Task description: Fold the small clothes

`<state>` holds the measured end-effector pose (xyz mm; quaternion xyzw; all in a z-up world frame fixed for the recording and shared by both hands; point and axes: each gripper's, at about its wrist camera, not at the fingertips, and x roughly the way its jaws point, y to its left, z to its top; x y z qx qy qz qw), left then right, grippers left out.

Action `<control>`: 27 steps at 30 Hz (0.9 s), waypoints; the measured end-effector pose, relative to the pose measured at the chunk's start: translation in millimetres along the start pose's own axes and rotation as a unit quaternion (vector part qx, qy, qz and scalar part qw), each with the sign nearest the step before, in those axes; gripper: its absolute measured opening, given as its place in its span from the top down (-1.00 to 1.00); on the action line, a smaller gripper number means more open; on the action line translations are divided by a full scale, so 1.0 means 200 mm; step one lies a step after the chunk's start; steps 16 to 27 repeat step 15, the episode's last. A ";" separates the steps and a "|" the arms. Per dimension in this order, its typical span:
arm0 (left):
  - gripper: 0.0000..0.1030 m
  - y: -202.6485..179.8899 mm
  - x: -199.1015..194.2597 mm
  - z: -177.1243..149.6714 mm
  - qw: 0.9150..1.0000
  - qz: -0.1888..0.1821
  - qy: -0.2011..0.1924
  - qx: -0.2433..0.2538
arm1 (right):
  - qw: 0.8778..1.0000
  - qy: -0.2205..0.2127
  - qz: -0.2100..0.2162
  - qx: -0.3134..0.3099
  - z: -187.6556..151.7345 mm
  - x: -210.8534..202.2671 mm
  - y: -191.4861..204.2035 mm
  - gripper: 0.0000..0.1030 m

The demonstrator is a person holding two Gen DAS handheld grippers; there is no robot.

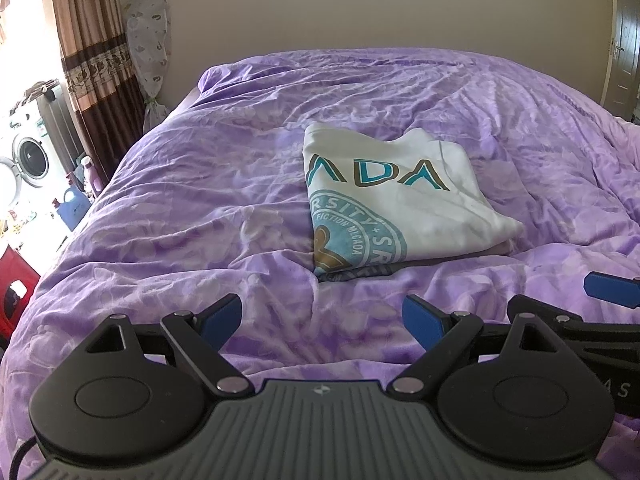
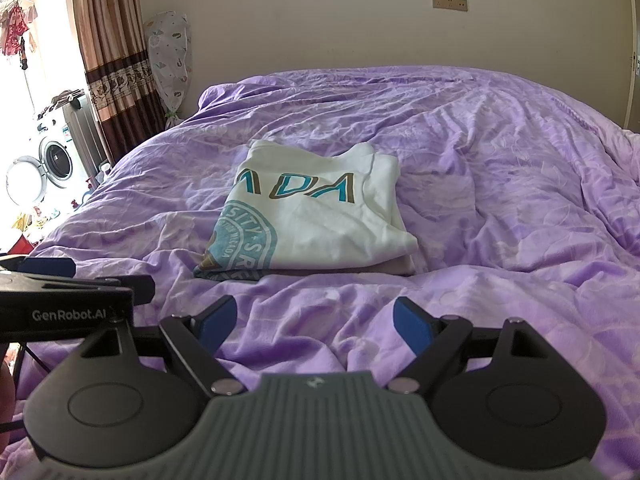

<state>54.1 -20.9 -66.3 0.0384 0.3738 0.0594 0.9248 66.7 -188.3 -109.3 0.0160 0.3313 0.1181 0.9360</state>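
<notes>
Closest to you, your left tool (image 1: 322,320) hangs low over the near part of the bed, its two blue-padded fingers (image 1: 222,318) spread wide apart with nothing between them but rumpled purple cover. Your right tool (image 2: 316,322) sits the same way just beside it, fingers (image 2: 412,326) apart and empty. In the right wrist view the left tool's black body, lettered "GenRobot.AI", shows at the left edge; in the left wrist view the blue tip of the right tool pokes in from the right edge. Neither tool touches the garment.

Beyond the fingertips, past a stretch of creased purple duvet (image 1: 168,216), lies the white T-shirt (image 1: 400,200). It is folded into a compact, roughly rectangular bundle near the middle of the bed (image 2: 520,168), flat on the cover. Its top face shows teal and brown letters reading "ADA" and part of a round teal seal at the nearer left corner. A darker layer of fabric peeks from under its near edge.

Farther off, the duvet runs up to a plain beige wall with a socket plate (image 2: 450,3). To the left stand a brown patterned curtain (image 1: 92,48) and a tall item wrapped in a printed cover (image 2: 170,56), and beyond them a front-loading washing machine (image 1: 28,156) with its door open in bright daylight.
</notes>
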 end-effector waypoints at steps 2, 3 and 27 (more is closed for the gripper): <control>-1.00 0.00 0.00 0.00 1.000 -0.001 -0.001 0.000 | 1.000 0.000 0.000 0.000 0.00 0.00 0.00 -0.57; -1.00 0.00 0.00 0.00 1.000 -0.001 -0.002 0.000 | 1.000 0.001 0.000 0.000 0.00 0.00 0.00 -0.57; -1.00 -0.02 -0.02 -0.01 1.000 -0.002 -0.010 -0.002 | 1.000 0.001 0.000 0.001 0.00 0.00 0.00 -0.57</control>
